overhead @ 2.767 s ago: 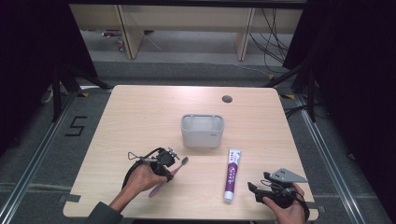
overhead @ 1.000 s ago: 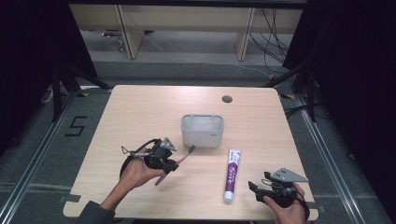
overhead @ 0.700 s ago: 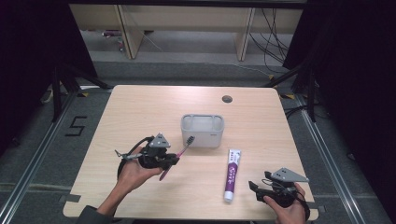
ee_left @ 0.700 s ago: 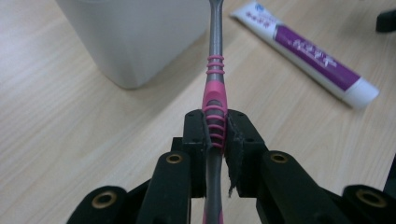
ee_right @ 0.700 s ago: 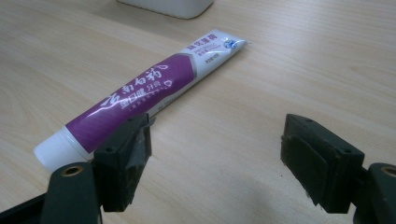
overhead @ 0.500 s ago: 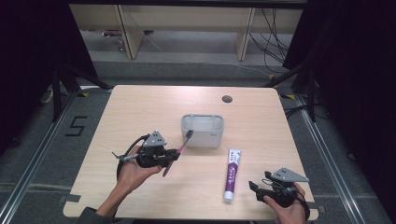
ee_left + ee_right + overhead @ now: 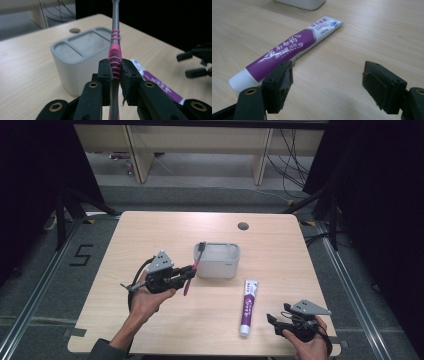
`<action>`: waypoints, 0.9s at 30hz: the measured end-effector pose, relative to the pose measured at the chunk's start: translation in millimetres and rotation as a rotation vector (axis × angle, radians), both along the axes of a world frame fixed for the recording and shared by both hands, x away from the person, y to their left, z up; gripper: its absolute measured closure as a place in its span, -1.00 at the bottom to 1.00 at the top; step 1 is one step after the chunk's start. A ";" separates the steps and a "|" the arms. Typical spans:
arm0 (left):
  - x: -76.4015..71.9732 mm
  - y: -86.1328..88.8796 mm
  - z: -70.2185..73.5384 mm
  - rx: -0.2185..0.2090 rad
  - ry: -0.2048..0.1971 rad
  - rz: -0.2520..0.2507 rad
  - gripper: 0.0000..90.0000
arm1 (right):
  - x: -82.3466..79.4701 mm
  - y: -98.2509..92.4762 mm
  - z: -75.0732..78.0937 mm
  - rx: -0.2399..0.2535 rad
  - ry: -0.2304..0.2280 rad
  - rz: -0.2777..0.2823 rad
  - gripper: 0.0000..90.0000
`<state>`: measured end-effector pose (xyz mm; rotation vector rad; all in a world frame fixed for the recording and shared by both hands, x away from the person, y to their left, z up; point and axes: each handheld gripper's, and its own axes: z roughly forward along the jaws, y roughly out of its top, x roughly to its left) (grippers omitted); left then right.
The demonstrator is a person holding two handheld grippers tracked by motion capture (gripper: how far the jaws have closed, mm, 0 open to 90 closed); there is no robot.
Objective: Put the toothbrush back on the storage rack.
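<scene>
My left gripper [image 7: 186, 272] [image 7: 116, 72] is shut on a pink and grey toothbrush [image 7: 193, 266] [image 7: 115, 50], held above the table with its head up beside the left end of a grey holder [image 7: 216, 260] [image 7: 80, 57] with compartments. A purple and white toothpaste tube [image 7: 247, 306] [image 7: 287, 50] lies flat on the table right of the holder's front. My right gripper [image 7: 274, 321] [image 7: 327, 80] rests open near the front right edge, just right of the tube's cap end, with nothing between its jaws.
The wooden table [image 7: 150, 235] has a round cable hole [image 7: 243, 226] at the back. Dark frame legs and cables stand behind the table. A floor mark reading 5 [image 7: 82, 255] lies to the left.
My left gripper has lifted the toothbrush and carried it up and toward the holder, tilting the brush head over the holder's left end. The right gripper has stayed in place.
</scene>
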<state>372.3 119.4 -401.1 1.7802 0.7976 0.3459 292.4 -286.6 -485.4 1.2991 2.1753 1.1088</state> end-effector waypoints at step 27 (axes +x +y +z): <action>46.8 -16.9 27.4 -0.119 -0.116 0.105 0.74 | -1.4 2.0 -0.8 0.010 0.006 -0.012 -0.44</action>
